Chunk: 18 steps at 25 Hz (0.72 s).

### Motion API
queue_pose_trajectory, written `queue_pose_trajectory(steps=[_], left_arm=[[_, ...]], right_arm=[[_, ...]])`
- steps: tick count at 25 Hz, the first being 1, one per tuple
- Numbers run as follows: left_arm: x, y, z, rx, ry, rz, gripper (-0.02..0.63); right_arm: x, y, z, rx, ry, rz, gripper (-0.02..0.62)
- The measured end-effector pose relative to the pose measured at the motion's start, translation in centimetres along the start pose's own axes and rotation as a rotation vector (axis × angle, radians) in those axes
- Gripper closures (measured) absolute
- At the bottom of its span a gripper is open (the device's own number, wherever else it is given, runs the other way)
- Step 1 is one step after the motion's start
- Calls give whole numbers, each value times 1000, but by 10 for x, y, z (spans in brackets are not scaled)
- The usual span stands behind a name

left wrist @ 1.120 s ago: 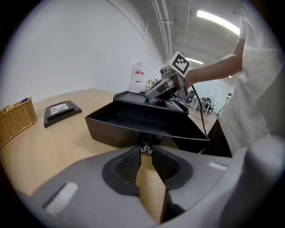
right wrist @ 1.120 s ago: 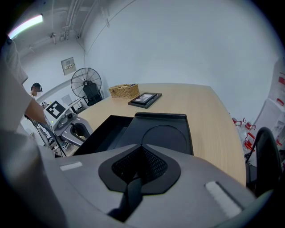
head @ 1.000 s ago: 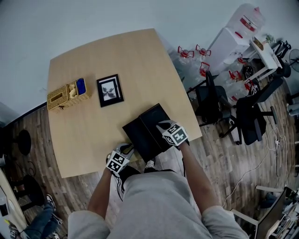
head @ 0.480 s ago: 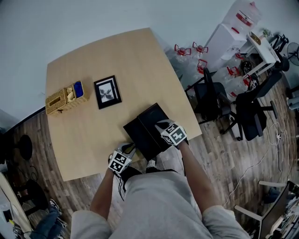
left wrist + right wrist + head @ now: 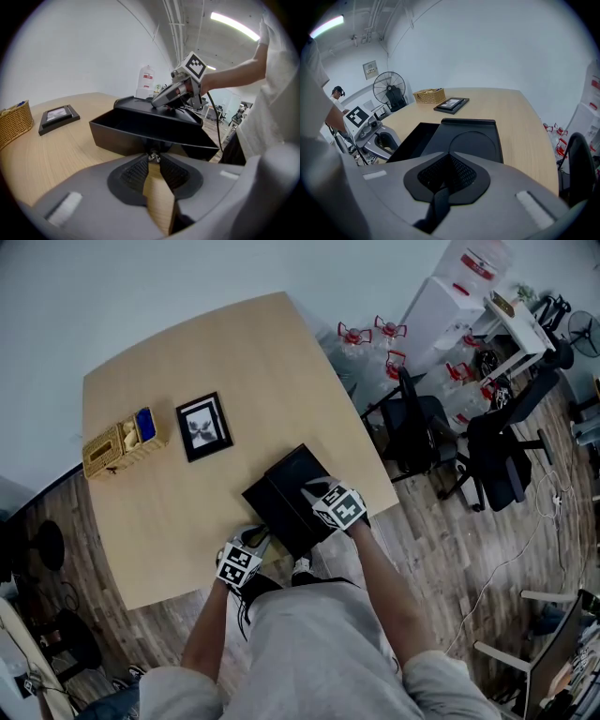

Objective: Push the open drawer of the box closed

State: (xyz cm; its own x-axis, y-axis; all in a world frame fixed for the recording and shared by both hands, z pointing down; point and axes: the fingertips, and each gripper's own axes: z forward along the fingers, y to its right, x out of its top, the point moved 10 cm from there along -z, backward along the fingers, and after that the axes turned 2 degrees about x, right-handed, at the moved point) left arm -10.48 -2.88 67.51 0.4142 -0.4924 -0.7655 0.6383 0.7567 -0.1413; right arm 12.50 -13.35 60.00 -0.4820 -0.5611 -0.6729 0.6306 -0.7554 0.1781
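The right claw (image 5: 449, 156), clenched empty, is pressing on the box (image 5: 474, 139) at the table's (image 5: 187, 352) near edge, apparently bracing it. The left claw (image 5: 153, 160) is pinching the knob (image 5: 153, 156) of the open drawer (image 5: 140, 130), aligned for pushing it in.

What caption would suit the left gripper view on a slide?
Left gripper pinches the knob of the open drawer while the right gripper rests atop the black box.

Black rectangular box (image 5: 305, 472) at the light wooden table's (image 5: 262, 352) near edge, its open drawer (image 5: 269, 507) jutting left, black-framed picture (image 5: 203, 427) behind it, woven wicker basket (image 5: 117, 442) further left.
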Motion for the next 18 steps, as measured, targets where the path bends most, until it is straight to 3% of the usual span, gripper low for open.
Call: queue_pose_trajectory(steps=[18], left_arm=[[13, -1, 14, -18, 8, 7, 472]], right_arm=[[0, -1, -4, -9, 4, -1, 592]])
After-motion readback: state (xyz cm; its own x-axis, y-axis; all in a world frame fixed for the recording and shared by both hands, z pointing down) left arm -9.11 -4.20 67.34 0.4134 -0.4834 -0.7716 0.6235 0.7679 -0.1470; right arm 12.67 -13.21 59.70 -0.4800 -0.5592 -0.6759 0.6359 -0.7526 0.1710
